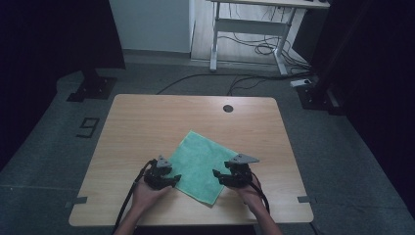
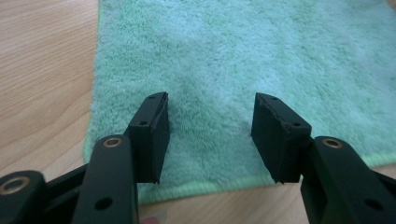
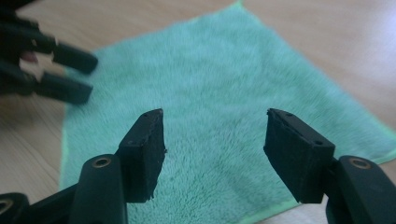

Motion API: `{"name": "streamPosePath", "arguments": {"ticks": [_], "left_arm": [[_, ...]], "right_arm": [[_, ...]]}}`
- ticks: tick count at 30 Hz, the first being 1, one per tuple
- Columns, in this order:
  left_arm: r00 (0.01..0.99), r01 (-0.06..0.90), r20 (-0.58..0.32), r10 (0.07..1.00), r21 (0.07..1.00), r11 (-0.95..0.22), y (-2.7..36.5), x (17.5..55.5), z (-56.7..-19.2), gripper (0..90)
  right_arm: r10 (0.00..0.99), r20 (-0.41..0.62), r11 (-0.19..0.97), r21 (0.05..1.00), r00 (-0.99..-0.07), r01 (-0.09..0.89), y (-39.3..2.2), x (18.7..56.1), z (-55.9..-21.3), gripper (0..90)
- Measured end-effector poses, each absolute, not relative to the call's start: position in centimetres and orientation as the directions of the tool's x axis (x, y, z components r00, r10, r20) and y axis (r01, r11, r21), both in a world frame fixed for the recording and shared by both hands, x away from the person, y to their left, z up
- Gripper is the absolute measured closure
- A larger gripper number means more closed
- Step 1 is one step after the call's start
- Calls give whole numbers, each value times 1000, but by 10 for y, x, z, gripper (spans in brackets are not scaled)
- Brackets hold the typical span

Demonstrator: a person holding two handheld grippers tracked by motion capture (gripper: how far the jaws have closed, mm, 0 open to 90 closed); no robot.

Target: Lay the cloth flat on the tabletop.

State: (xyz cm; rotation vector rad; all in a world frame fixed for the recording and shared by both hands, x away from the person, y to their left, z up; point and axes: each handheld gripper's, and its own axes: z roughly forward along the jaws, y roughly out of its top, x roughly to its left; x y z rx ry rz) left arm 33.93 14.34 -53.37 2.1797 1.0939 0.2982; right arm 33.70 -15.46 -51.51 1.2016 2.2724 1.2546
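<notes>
Green microfibre cloth (image 1: 200,164) lay flat on the near half of the wooden table (image 1: 147,117), with left tongs (image 1: 172,180) and right tongs (image 1: 219,175) released at opposite edges, gripping nothing.

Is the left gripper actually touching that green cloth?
Cannot tell: in the left gripper view, the left gripper stands open over the green cloth, tip contact unclear.

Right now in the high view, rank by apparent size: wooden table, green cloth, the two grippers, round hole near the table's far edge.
1. wooden table
2. green cloth
3. left gripper and right gripper: they look alike, so no ranking between them
4. round hole
</notes>
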Motion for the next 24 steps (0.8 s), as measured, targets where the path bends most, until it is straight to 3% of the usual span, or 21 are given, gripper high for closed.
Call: {"name": "streamPosePath", "arguments": {"ticks": [10,13,18,21,24], "left_arm": [[621,618,-79,780,661,-425,142,331,-538,428],[605,624,-94,791,673,-397,141,324,-539,402],[609,615,-67,791,669,-416,130,311,-540,364],[618,623,-83,782,658,-423,125,307,-538,356],[638,641,-177,750,662,-389,125,312,-533,357]], "right_arm": [[787,144,326,729,-600,602,-146,352,-546,373],[798,95,348,733,-595,584,-150,361,-547,377],[790,171,314,711,-588,629,-158,389,-544,391],[791,170,319,705,-588,634,-159,407,-543,393],[797,157,321,709,-584,628,-156,416,-543,393]]}}
